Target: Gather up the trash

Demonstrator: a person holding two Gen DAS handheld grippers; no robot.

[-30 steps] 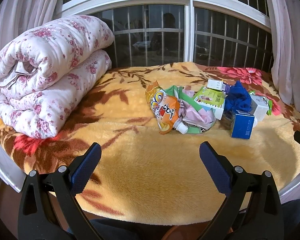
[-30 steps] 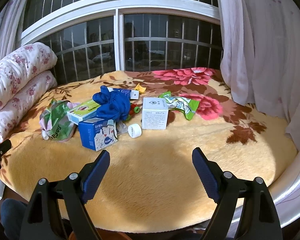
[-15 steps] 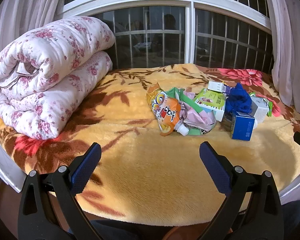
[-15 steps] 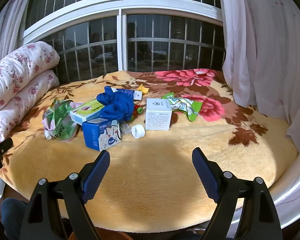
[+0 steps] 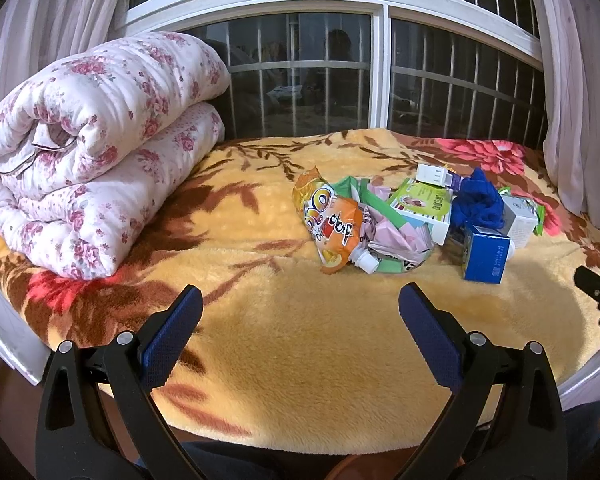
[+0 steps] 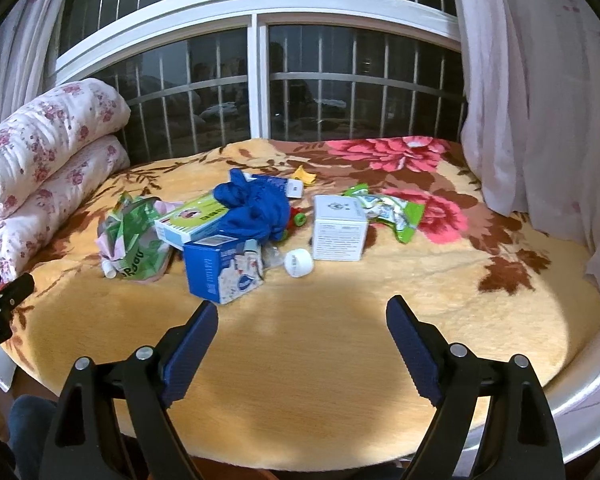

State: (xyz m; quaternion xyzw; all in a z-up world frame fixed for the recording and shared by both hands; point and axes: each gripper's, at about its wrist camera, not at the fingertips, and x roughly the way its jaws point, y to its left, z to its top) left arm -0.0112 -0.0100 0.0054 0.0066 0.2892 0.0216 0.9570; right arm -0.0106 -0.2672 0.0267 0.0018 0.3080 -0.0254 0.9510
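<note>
A pile of trash lies on the flowered blanket [image 6: 340, 360]: an orange drink pouch [image 5: 332, 224], a crumpled green wrapper [image 6: 136, 240], a green-and-white box [image 6: 188, 220], a blue cloth [image 6: 252, 208], a blue box [image 6: 216, 272], a white cap [image 6: 299, 263], a white box [image 6: 340, 228] and a green snack bag [image 6: 396, 216]. My left gripper [image 5: 299, 292] hangs open over the blanket's near edge, short of the pouch. My right gripper [image 6: 303, 306] is just short of the blue box and cap; its jaws are opening, with nothing between them.
A rolled floral quilt [image 5: 92, 140] fills the blanket's left side. A barred window [image 6: 260, 92] closes the back and a pink curtain [image 6: 540, 100] hangs at the right. A yellow scrap [image 6: 305, 176] lies behind the pile. A white ledge [image 6: 580, 392] rims the blanket's near right edge.
The pile sits slightly further right in the right wrist view, so that gripper has drifted a little left. The left gripper has held still.
</note>
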